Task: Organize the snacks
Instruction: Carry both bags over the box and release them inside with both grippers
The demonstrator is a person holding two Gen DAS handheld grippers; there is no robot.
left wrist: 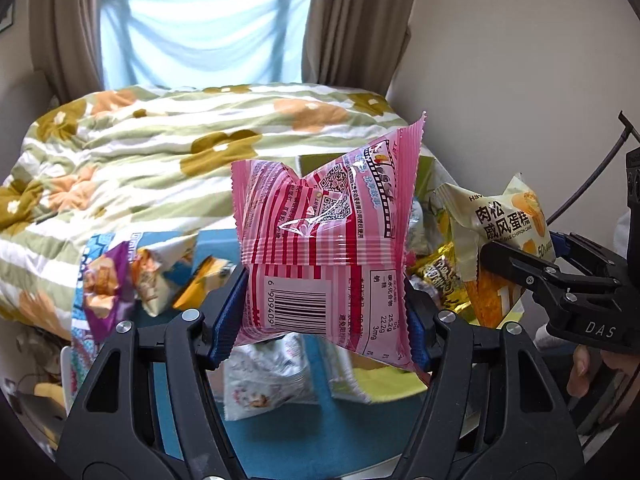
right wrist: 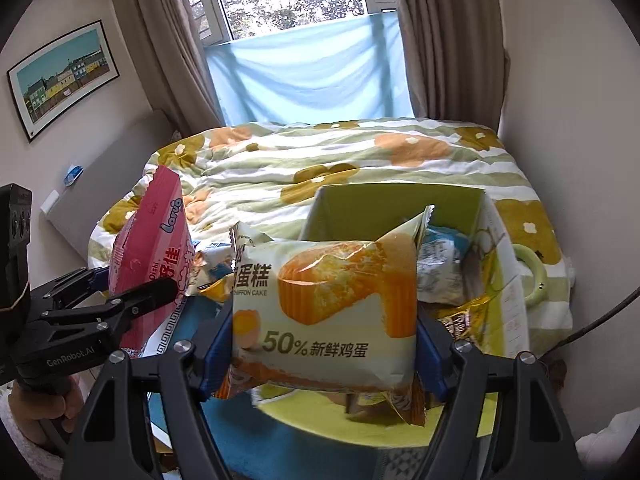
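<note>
My left gripper (left wrist: 320, 320) is shut on a pink snack bag (left wrist: 324, 240) and holds it up above the table; the bag also shows at the left of the right wrist view (right wrist: 156, 256). My right gripper (right wrist: 324, 352) is shut on a pale chiffon cake packet (right wrist: 324, 304), held over the near edge of a green cardboard box (right wrist: 396, 204). The packet and right gripper (left wrist: 516, 268) show at the right of the left wrist view. The box holds several snack packets (right wrist: 440, 264).
Loose snack packets (left wrist: 120, 276) lie on a blue table surface (left wrist: 320, 440) below. A white packet (left wrist: 264, 388) lies under the left gripper. A bed with a flowered quilt (right wrist: 340, 160) stands behind. A green ring (right wrist: 532, 276) lies on the quilt right of the box.
</note>
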